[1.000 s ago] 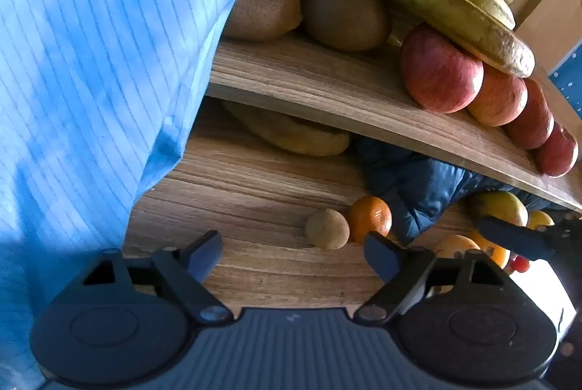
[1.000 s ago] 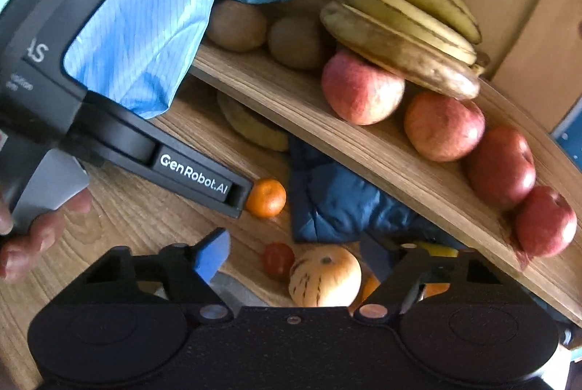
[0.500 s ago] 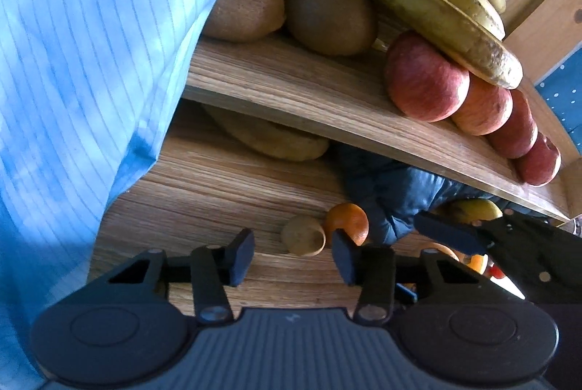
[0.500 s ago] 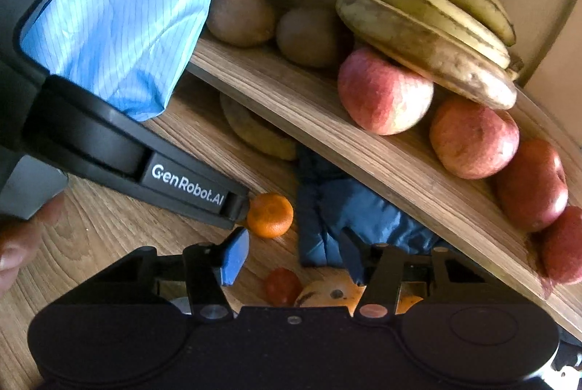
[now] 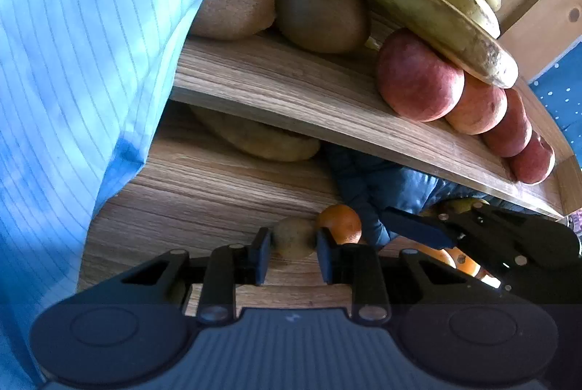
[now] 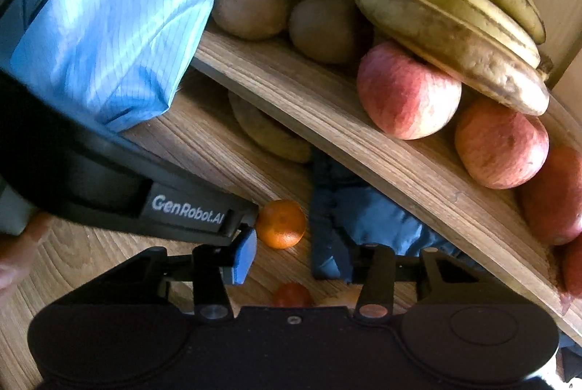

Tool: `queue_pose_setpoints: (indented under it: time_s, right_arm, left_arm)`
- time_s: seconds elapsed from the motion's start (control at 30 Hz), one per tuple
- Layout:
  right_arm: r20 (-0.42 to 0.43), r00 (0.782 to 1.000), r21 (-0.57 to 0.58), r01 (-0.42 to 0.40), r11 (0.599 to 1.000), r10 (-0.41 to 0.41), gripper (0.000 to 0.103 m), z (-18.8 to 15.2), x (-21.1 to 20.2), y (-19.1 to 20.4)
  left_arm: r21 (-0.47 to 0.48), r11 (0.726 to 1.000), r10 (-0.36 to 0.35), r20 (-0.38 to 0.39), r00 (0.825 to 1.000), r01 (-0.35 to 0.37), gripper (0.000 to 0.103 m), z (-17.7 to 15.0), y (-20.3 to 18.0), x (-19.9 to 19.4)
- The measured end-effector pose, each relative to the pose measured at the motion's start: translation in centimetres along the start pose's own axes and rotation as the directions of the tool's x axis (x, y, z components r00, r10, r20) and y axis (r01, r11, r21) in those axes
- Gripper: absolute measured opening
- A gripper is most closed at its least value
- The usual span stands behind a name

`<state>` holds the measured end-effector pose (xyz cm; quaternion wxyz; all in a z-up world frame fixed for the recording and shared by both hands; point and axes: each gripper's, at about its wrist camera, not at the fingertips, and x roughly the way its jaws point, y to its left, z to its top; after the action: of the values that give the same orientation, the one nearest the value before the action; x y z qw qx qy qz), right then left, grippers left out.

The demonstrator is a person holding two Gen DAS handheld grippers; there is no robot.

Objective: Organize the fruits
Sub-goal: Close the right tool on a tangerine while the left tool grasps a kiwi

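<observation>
My left gripper point(image 5: 293, 253) is shut on a small round brown fruit point(image 5: 294, 237) that lies on the lower wooden board point(image 5: 203, 193), with both pads touching it. A tangerine point(image 5: 340, 224) sits just right of that fruit. My right gripper point(image 6: 291, 257) hangs over the same board with its jaws closing. Nothing is pressed between its pads. A small red tomato point(image 6: 293, 293) and an orange-yellow fruit point(image 6: 342, 299) show low between its fingers, mostly hidden by the gripper body. The tangerine point(image 6: 280, 224) lies just past its tips.
A curved wooden shelf point(image 5: 309, 99) above carries two kiwis point(image 5: 322, 13), several red apples point(image 5: 418, 77) and bananas point(image 5: 436, 4). Under it lie a yellowish fruit point(image 5: 262, 139) and a dark blue cloth point(image 5: 382, 179). A blue striped sleeve point(image 5: 80, 62) fills the left.
The left jaws have closed from wide apart onto the small brown fruit. The right jaws have narrowed, and that gripper has sunk over the fruit below, which now hides under its body.
</observation>
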<state>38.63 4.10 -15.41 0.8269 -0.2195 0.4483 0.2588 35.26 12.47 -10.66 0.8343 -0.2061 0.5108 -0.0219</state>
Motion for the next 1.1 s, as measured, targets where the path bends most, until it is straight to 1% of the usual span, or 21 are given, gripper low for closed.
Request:
queue_pose_setpoints:
  time_s: [0.13,0.2,0.33,0.57,0.93,1.0,1.03,1.1]
  right_arm:
    - [-0.002,1.000,0.027,-0.029,0.999,0.029,0.044,-0.1,0.3,-0.5]
    - [-0.001,0.999,0.034,-0.046,0.998,0.046,0.040,0.0,0.4,-0.7]
    - [-0.001,0.998,0.035,-0.070,0.997,0.071,0.029,-0.1,0.5,-0.7]
    - [0.014,0.997,0.055,-0.071,0.996,0.070,0.027,-0.2,0.1,-0.7]
    - [0.034,0.997,0.068,-0.074,0.995,0.072,0.027,-1.7,-1.6,-0.3]
    - [0.030,0.997,0.062,-0.070,0.996,0.068,0.028,-1.8,-1.6,-0.1]
    - [0.026,0.997,0.065,-0.067,0.996,0.066,0.032,-1.8,-1.5,-0.1]
    - [0.020,0.998,0.071,-0.064,0.995,0.063,0.034,-1.8,-1.1,-0.3]
  left_arm:
    - [-0.005,1.000,0.005,0.002,1.000,-0.005,0.029,0.0,0.2,-0.3]
    - [-0.008,1.000,0.007,0.004,1.000,-0.007,0.029,0.0,0.5,-0.5]
    - [-0.011,1.000,0.009,0.004,1.000,-0.009,0.029,0.0,0.6,-0.7]
    - [-0.014,1.000,0.021,0.006,1.000,-0.021,0.029,-0.2,0.5,-0.8]
    - [-0.012,0.999,0.051,0.027,0.998,-0.051,0.029,-1.3,0.3,-2.2]
    - [-0.014,0.998,0.055,0.028,0.998,-0.055,0.029,-1.6,0.2,-2.4]
    - [-0.015,0.998,0.056,0.028,0.998,-0.056,0.029,-1.7,0.1,-2.5]
    - [-0.015,0.998,0.057,0.028,0.998,-0.057,0.029,-1.9,0.0,-2.6]
